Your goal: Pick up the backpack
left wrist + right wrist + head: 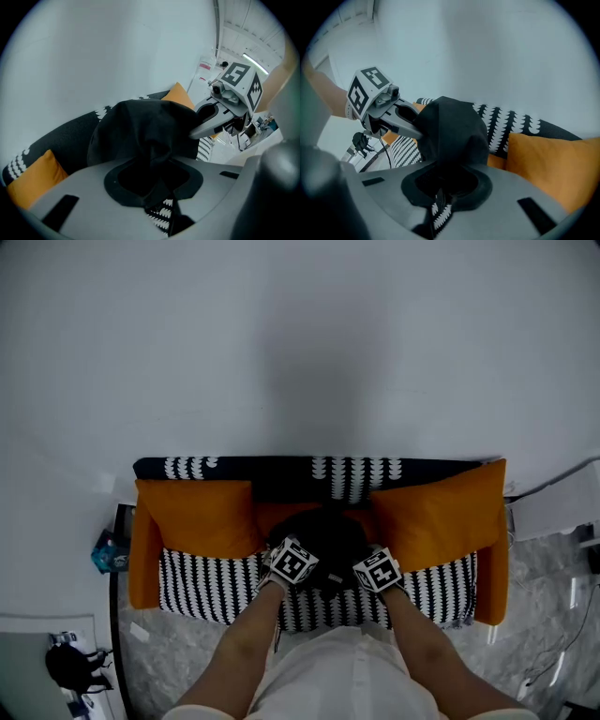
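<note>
A black backpack [328,529] sits in the middle of a sofa [211,589] with a black-and-white patterned cover, between two orange cushions [202,517] [436,512]. My left gripper [307,554] is shut on black fabric at the pack's left side. My right gripper [361,559] is shut on fabric at its right side. In the left gripper view the backpack [140,136] bunches up out of my left gripper [152,180], and the right gripper [213,123] bites its far side. In the right gripper view the backpack [450,131] rises from my right gripper [440,190], with the left gripper [401,121] opposite.
The sofa backs onto a plain white wall [300,343]. A blue object [105,554] lies by the sofa's left end and a white unit [553,507] stands at its right. A dark bag [70,667] sits on the marble floor at the lower left.
</note>
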